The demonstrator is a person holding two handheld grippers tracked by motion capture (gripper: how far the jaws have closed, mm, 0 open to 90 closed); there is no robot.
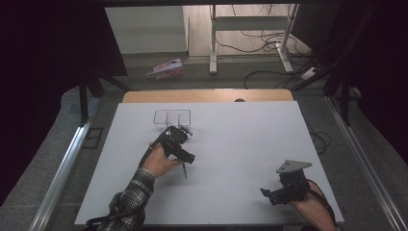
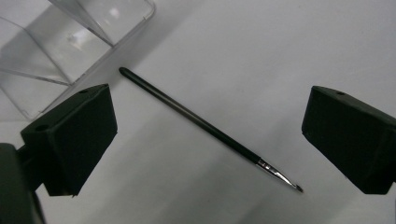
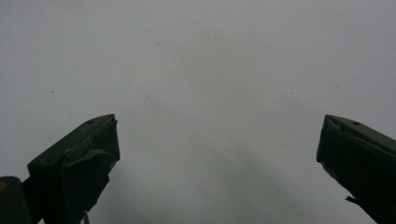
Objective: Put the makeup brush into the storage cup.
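thin brush (image 2: 205,126) lying between spread jaws, untouched

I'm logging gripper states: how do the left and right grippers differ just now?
The left gripper hovers over a thin black brush, beside a clear tray; the right gripper faces bare table. In the high view the left sits mid-table, the right near the front edge. Both are open and hold nothing.

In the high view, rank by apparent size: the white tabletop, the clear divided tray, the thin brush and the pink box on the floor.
1. White tabletop, by far the largest.
2. Clear divided tray.
3. Pink box; close to the tray and farther from the camera, so this order is unsure.
4. Thin brush, beside the left gripper.
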